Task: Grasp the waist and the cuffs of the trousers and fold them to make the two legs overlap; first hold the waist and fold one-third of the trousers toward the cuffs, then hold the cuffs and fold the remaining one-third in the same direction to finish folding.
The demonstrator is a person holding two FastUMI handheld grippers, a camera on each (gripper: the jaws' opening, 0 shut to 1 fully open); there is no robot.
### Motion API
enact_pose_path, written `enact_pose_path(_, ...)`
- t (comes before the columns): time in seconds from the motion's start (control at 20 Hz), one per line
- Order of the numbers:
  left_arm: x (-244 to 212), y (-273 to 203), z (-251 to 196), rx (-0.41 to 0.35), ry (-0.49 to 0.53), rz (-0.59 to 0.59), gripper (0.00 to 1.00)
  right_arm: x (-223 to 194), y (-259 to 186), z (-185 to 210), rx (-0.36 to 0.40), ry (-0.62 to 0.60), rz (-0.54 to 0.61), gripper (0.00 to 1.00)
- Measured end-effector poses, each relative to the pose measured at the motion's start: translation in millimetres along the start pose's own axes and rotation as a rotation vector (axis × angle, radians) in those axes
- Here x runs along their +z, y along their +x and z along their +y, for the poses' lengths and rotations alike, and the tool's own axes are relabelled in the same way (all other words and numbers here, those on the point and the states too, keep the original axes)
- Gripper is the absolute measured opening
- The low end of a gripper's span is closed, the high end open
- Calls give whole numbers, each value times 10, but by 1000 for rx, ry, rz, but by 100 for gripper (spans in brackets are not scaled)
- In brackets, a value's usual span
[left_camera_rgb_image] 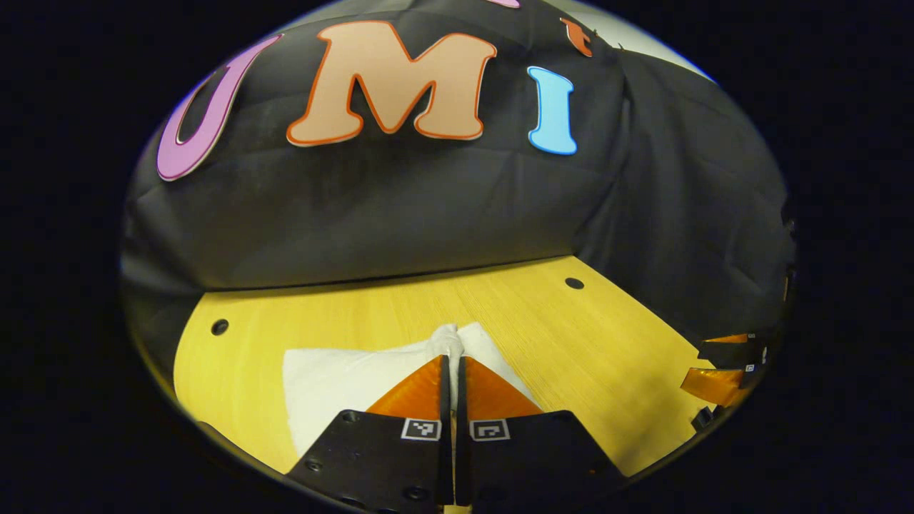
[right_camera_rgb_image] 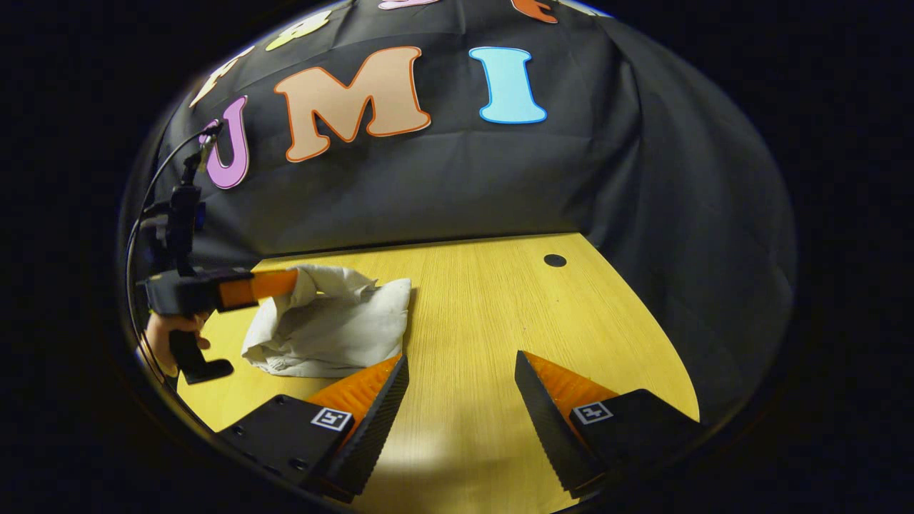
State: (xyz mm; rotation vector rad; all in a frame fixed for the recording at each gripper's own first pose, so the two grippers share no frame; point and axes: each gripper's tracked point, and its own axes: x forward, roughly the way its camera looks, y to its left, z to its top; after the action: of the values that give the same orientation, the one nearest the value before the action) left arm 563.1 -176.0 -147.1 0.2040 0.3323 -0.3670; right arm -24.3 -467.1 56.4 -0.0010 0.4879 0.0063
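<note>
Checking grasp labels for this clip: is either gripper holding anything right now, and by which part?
The left gripper is shut on a bunched edge of the white trousers; which edge cannot be told. The right gripper is open, holding nothing.

Recording booth: black cloth wall [left_camera_rgb_image: 400,214] behind a bare wooden table [right_camera_rgb_image: 485,321].

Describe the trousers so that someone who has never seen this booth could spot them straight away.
Start at the yellow wooden table that runs up to the black cloth wall. On its left part lies a rumpled white bundle, the trousers, with one corner pinched and lifted by the left gripper. They are the one soft, pale thing on the bare wood; the right gripper stands open beside them.
</note>
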Motion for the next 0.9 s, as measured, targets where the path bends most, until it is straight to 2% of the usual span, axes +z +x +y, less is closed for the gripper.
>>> enact_pose_path(0.05,-120,21,-59,-3,-6,21,2,-22,14,-3,3,-2,4,91)
enact_pose_path(0.1,-258,41,-101,-2,-8,46,5,-25,20,-1,6,-5,9,96)
enact_pose_path(0.15,-376,44,-127,-4,-13,73,16,-35,23,23,9,-7,9,92)
enact_pose_path(0.2,-491,29,-192,-23,-31,101,22,-34,33,45,14,-8,8,92)
enact_pose_path(0.25,-579,31,-270,-45,-59,121,48,-38,37,88,21,-6,9,92)
enact_pose_path(0.3,-621,-9,-295,-48,-85,129,74,-38,39,120,27,-4,9,96)
enact_pose_path(0.35,-640,-20,-327,-54,-105,137,100,-49,38,165,33,-3,8,92)
enact_pose_path(0.45,-721,-33,-245,-42,-116,139,99,-67,39,259,46,0,8,92)
enact_pose_path(0.5,-752,-123,-240,-36,-115,144,97,-69,39,307,53,2,8,96)
enact_pose_path(0.55,-804,-237,-199,-31,-114,153,97,-77,26,364,60,4,6,96)
enact_pose_path(0.6,-820,-342,-144,-23,-116,157,97,-74,15,408,66,7,4,92)
enact_pose_path(0.9,-820,-959,361,74,-99,142,96,-140,-77,680,81,6,-4,91)
